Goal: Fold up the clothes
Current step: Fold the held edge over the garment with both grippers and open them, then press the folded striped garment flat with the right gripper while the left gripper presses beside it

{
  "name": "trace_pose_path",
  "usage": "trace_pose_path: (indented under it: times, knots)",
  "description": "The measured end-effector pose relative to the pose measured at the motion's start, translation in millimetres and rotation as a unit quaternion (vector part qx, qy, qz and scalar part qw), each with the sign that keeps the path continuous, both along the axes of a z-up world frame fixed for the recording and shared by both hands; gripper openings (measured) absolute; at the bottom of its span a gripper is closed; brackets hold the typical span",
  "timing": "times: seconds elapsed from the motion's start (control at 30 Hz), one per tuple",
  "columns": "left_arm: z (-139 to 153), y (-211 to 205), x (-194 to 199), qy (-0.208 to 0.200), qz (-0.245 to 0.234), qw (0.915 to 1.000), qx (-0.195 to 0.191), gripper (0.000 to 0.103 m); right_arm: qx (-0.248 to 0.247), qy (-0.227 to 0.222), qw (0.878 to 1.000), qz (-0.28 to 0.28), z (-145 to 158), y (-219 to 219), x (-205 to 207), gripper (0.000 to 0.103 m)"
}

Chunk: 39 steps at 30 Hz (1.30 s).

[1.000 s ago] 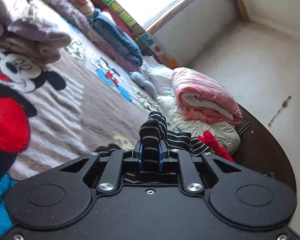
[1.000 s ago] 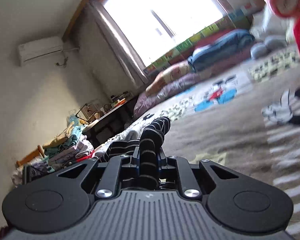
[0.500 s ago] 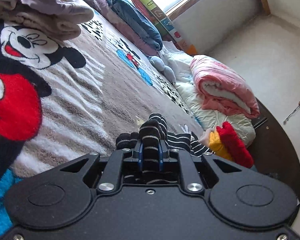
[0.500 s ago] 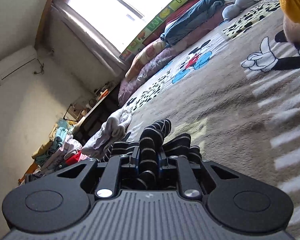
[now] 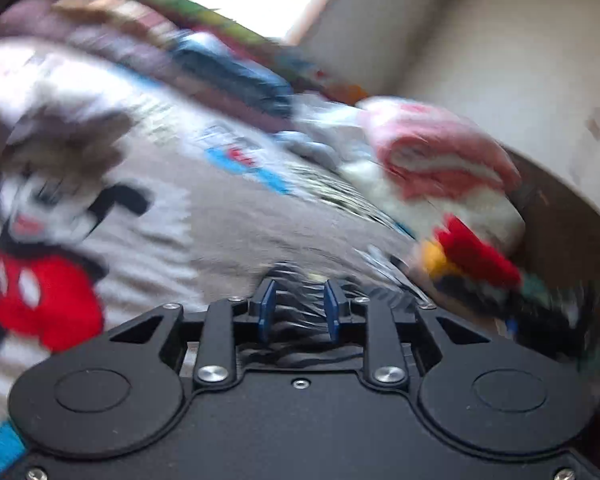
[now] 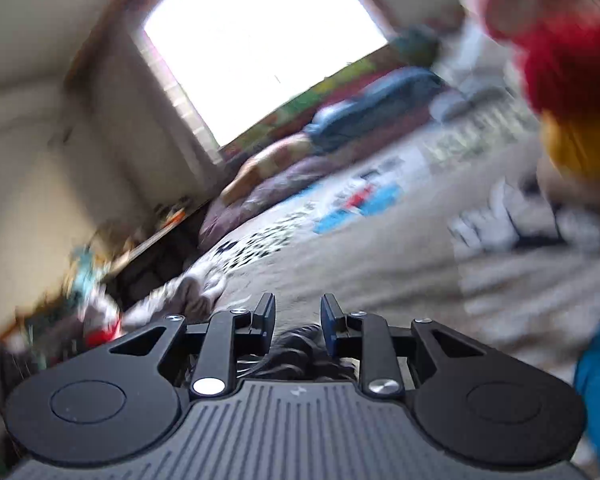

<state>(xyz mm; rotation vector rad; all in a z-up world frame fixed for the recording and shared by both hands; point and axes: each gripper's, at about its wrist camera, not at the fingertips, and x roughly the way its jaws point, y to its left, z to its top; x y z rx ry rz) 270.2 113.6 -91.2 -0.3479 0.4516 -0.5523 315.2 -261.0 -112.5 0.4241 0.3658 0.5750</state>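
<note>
Both views are blurring with motion. The left claw (image 5: 296, 304) is opening, its two blue pads standing a little apart; one striped garment (image 5: 300, 300) is lying between them, and whether the pads are pressing it cannot be told. The right claw (image 6: 298, 318) is opening too, its two pads parted, with the same striped cloth (image 6: 300, 344) sitting low between and behind them, clear of the tips. Ahead of both claws one cartoon blanket (image 5: 204, 216) is covering the bed. Right of the left claw, one pink quilt (image 5: 432, 156) is resting on a white one, and one red and yellow bundle (image 5: 468, 256) is lying nearer.
</note>
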Motion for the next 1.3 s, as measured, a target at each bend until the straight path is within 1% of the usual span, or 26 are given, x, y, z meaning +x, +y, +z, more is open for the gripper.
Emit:
trace_pose_path:
  times: [0.03,0.07,0.1,0.13,0.2,0.27,0.33,0.4,0.47,0.53,0.6,0.7,0.77,0.83,0.9,0.97,1.0,1.03,1.1,1.13,1.17,1.27,1.3]
  knots:
    - [3.9,-7.1,-8.1,-0.015,-0.029,0.9993,0.017,0.037,-0.022,-0.016,0.999,0.03,7.9,5.0,-6.8,0.028]
    - [6.9,-14.8,-16.2,-0.03,-0.057,0.9973,0.033,0.043,-0.045,-0.032,0.997,0.06,15.8,10.0,-13.6,0.028]
    - [7.4,-22.7,-22.2,-0.038,-0.079,0.9949,0.049,0.047,-0.067,-0.048,0.992,0.091,23.7,14.9,-20.4,0.03]
    - [6.3,-30.7,-26.8,-0.044,-0.097,0.9923,0.063,0.047,-0.09,-0.063,0.987,0.117,28.6,19.4,-30.4,0.033]
    - [2.8,-45.2,-34.5,-0.053,-0.124,0.9868,0.09,0.047,-0.138,-0.088,0.974,0.159,29.7,27.2,-54.4,0.034]
    - [-5.0,-55.5,-33.2,-0.05,-0.123,0.984,0.118,0.047,-0.166,-0.096,0.966,0.174,22.2,35.0,-67.1,0.034]
    - [-15.4,-61.0,-28.3,-0.042,-0.118,0.9819,0.142,0.047,-0.18,-0.082,0.966,0.168,11.6,41.1,-63.7,0.032]
    - [-25.2,-66.0,-25.1,-0.038,-0.119,0.9778,0.168,0.048,-0.192,-0.069,0.966,0.159,2.9,43.3,-58.0,0.032]
    - [-31.3,-69.9,-22.0,-0.036,-0.124,0.9741,0.185,0.048,-0.21,-0.059,0.962,0.163,-3.5,46.3,-56.9,0.032]
    - [-36.6,-72.0,-19.3,-0.035,-0.127,0.9698,0.205,0.05,-0.223,-0.053,0.959,0.168,-9.2,48.9,-56.2,0.034]
    - [-40.6,-69.6,-16.7,-0.031,-0.128,0.9699,0.204,0.051,-0.229,-0.048,0.958,0.168,-13.4,52.0,-51.6,0.035]
    - [-46.8,-66.7,-12.5,-0.026,-0.129,0.9708,0.201,0.052,-0.253,-0.051,0.951,0.168,-19.8,61.3,-48.9,0.035]
    - [-45.8,-70.1,-14.9,-0.034,-0.127,0.9685,0.211,0.052,-0.26,-0.048,0.95,0.169,-21.9,65.4,-46.1,0.035]
    - [-41.0,-69.4,-21.2,-0.041,-0.124,0.9688,0.21,0.052,-0.261,-0.045,0.949,0.169,-20.5,65.2,-45.9,0.035]
    - [-29.4,-63.0,-30.9,-0.054,-0.119,0.9722,0.194,0.049,-0.259,-0.055,0.95,0.163,-11.8,62.2,-55.7,0.035]
    - [-18.7,-55.4,-43.7,-0.074,-0.126,0.9733,0.177,0.049,-0.239,-0.08,0.954,0.163,1.3,53.3,-69.3,0.033]
    - [-17.9,-54.3,-47.3,-0.077,-0.132,0.9723,0.177,0.049,-0.227,-0.094,0.955,0.164,8.2,48.3,-76.2,0.031]
    - [-18.5,-54.2,-50.0,-0.077,-0.139,0.9708,0.18,0.048,-0.226,-0.108,0.954,0.162,13.4,45.7,-82.5,0.031]
    - [-21.8,-55.1,-52.8,-0.073,-0.15,0.9677,0.189,0.046,-0.217,-0.119,0.952,0.181,16.8,42.8,-87.9,0.029]
    - [-25.8,-56.8,-51.4,-0.066,-0.153,0.9661,0.197,0.044,-0.225,-0.111,0.95,0.188,13.7,44.5,-86.6,0.023]
    - [-29.7,-58.1,-48.2,-0.055,-0.153,0.9655,0.203,0.044,-0.236,-0.1,0.947,0.192,9.1,47.2,-84.1,0.022]
    - [-38.7,-62.1,-38.9,-0.033,-0.149,0.9629,0.222,0.043,-0.264,-0.064,0.942,0.2,-12.9,53.5,-71.6,0.021]
    - [-39.1,-61.5,-37.4,-0.031,-0.151,0.963,0.221,0.043,-0.258,-0.057,0.943,0.203,-15.7,52.4,-67.6,0.021]
